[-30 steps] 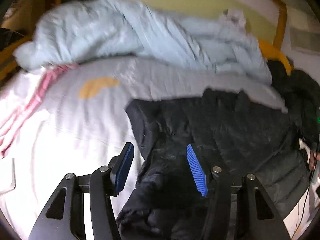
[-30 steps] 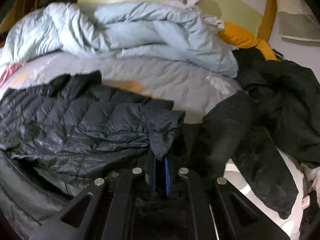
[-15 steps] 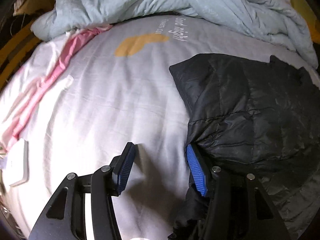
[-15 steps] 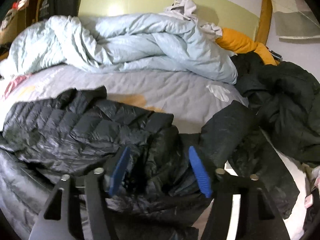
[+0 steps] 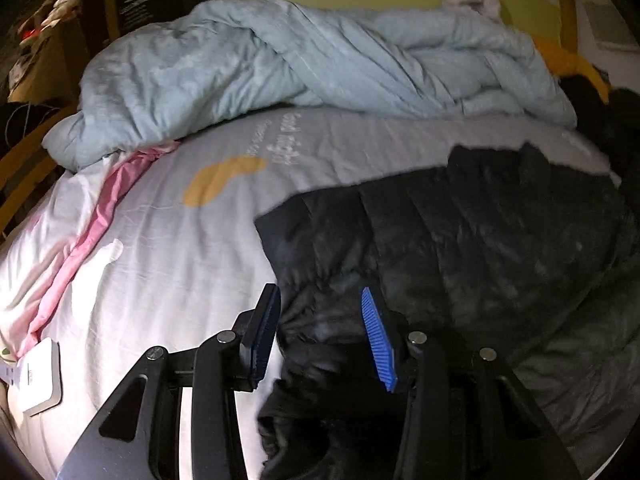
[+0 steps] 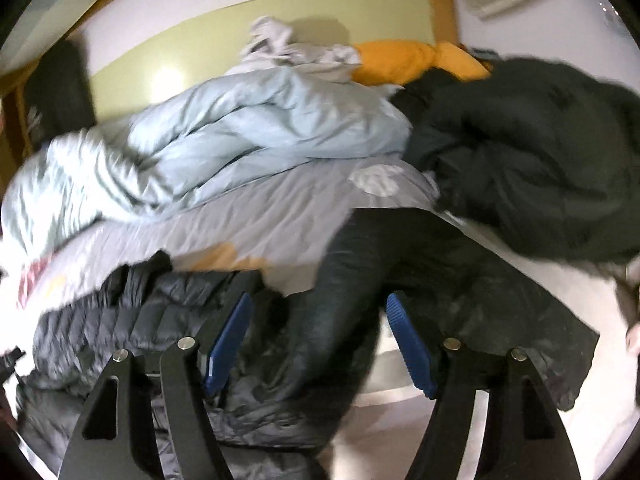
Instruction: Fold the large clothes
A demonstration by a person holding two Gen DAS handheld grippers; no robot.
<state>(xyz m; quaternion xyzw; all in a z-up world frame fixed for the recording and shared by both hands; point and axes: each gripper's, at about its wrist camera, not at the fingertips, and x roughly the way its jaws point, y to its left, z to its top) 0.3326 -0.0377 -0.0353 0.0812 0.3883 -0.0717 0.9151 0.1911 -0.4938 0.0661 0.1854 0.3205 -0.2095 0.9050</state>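
Left gripper point(image 5: 320, 336): fingers spread apart, holding nothing, straddling the bunched left edge of the black quilted puffer jacket point(image 5: 480, 232), which lies spread across the bed sheet point(image 5: 160, 264) with its near edge toward the camera. Right gripper point(image 6: 318, 344): fingers likewise wide apart and empty, poised over a dark sleeve point(image 6: 344, 280) running away between them (whether it belongs to the same jacket cannot be told; the view is motion-blurred). Beyond: crumpled pale-blue duvet point(image 5: 300, 60) along the headboard side, orange pillow point(image 6: 412, 60), a second dark coat point(image 6: 540, 152) heaped at the right, a white box point(image 5: 40, 376) near the bed's left edge. Risks, as judged: slick padded fabric may slip from a shallow pinch; a grip taken on one layer only would drag the jacket askew; the sleeve could snag the neighbouring coat.
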